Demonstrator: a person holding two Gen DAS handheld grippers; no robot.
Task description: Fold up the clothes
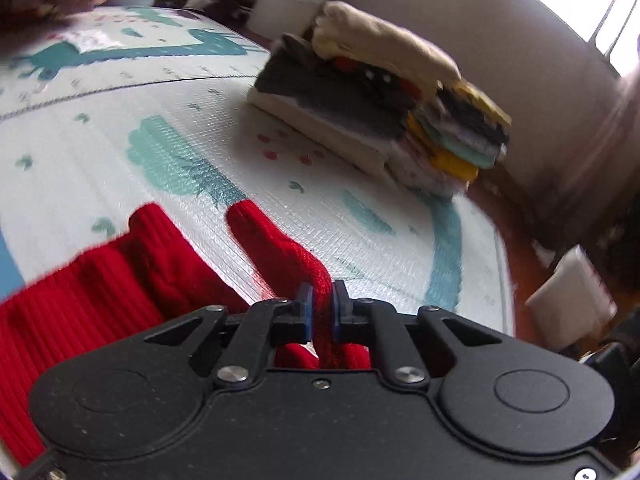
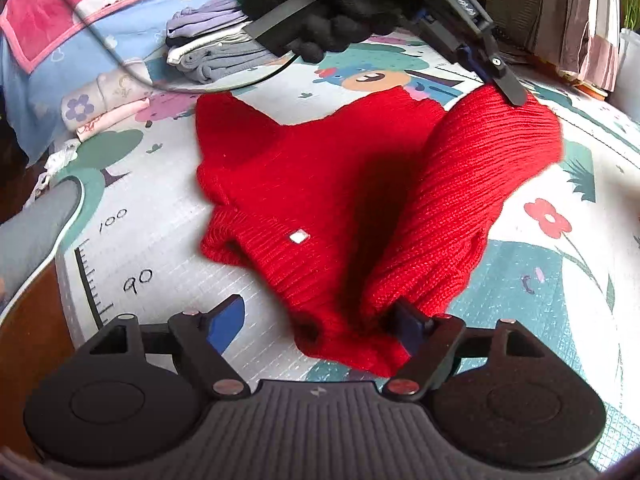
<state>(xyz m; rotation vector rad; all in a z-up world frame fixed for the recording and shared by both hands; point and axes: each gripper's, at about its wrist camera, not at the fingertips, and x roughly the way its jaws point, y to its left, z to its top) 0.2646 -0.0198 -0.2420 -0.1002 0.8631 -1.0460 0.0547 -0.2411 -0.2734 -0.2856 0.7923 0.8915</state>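
A red knit sweater (image 2: 320, 184) lies on a patterned play mat (image 2: 168, 216). In the left wrist view my left gripper (image 1: 322, 306) is shut on a fold of the red sweater (image 1: 280, 248) and lifts it off the mat. In the right wrist view the left gripper (image 2: 508, 84) holds the sweater's far right part raised. My right gripper (image 2: 320, 324) is open, its fingers either side of the sweater's near hem, the right finger (image 2: 412, 328) touching the cloth.
A stack of folded clothes (image 1: 400, 100) stands at the mat's far right in the left wrist view. More folded clothes (image 2: 216, 48) and small folded pieces (image 2: 104, 104) lie at the far left in the right wrist view. A white box (image 1: 572, 300) sits off the mat's edge.
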